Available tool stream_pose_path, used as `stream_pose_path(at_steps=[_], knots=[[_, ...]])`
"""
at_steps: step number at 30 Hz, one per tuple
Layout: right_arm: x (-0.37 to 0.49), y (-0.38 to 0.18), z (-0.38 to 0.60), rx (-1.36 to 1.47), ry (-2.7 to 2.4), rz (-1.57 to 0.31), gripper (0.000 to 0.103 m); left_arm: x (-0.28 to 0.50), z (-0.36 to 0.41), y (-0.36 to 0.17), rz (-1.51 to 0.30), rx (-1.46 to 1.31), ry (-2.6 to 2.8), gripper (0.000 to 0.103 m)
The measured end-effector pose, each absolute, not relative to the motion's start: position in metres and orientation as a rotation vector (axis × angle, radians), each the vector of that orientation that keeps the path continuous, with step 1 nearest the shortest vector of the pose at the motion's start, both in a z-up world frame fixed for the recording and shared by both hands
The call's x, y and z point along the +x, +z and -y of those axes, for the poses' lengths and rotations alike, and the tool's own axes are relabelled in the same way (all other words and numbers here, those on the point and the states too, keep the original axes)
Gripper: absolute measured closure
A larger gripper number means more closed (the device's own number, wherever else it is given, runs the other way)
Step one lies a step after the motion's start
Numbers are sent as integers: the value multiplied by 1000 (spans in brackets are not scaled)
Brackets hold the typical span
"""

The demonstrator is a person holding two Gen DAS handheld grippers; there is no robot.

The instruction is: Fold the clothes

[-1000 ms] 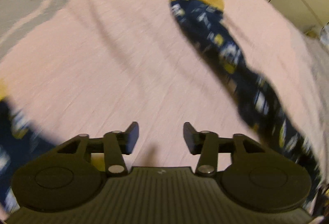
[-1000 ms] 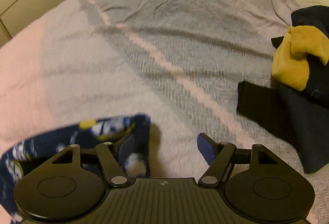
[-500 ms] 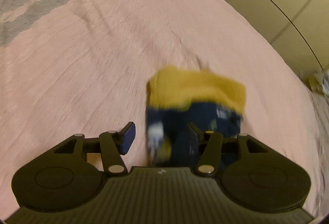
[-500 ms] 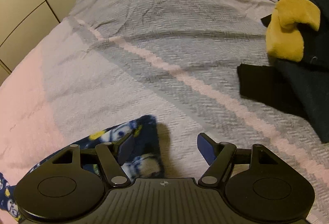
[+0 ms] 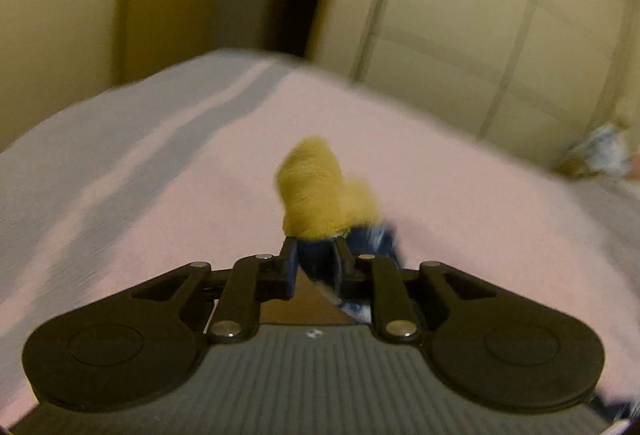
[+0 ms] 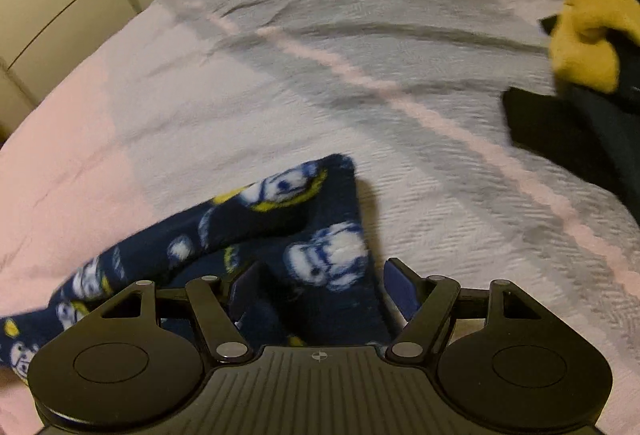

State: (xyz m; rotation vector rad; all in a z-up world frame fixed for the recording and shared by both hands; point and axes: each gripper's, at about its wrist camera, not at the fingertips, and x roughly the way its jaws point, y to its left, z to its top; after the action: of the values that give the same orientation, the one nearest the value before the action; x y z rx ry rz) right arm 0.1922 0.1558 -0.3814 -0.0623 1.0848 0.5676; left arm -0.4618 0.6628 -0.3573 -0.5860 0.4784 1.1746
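A navy fleece garment (image 6: 280, 219) with white and yellow figures lies on the bed, stretched towards the lower left. Its corner lies between the fingers of my right gripper (image 6: 324, 287), which stands open over it. In the left wrist view the same garment's yellow cuff (image 5: 320, 195) sticks up just past my left gripper (image 5: 314, 263). The left jaws are closing, and navy fabric (image 5: 372, 239) is pinched between the pads. The left view is blurred.
A pink and grey striped bedspread (image 6: 320, 55) covers the bed. A heap of dark clothes (image 6: 560, 123) with a yellow piece (image 6: 588, 35) lies at the right. Cream wardrobe doors (image 5: 480, 15) stand beyond the bed's edge.
My left gripper swung over to the yellow cuff end, tilted up towards the wardrobe and narrowed its jaws on the fabric. My right gripper shifted slightly, so the garment's corner now lies between its fingers.
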Motion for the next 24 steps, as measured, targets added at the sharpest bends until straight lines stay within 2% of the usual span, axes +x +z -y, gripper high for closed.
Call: stream_pose_path(at_steps=[1,4,7,8,12,16,20,24], knots=[[188,-382,-162,-103,586,-1079,31,-480,-656,-375,-575,-621,1244,73],[172,-386,-182,-248,635,-1054,31,-534,-635,-420,-783,-746,1444,79],[158,-381,-197,-409,700,-977,31,-557,-617,-422,-716,-823,1484,79],[153,-378,-202,-463,722,-949,31,-549,-618,-416,-707,-795,1448,79],[138,-365,-225,-592,818,-815,31,-490,-634,-395,-717,-638,1275,63],[126,-359,-257,-650,963,-749,31,-406,-662,-395,-814,-470,1069,52],[122,-368,-294,-692,1123,-751,31,-350,-689,-407,-890,-437,1012,52],[120,-378,-322,-705,1242,-758,31,-337,-729,-429,-883,-699,1062,52]])
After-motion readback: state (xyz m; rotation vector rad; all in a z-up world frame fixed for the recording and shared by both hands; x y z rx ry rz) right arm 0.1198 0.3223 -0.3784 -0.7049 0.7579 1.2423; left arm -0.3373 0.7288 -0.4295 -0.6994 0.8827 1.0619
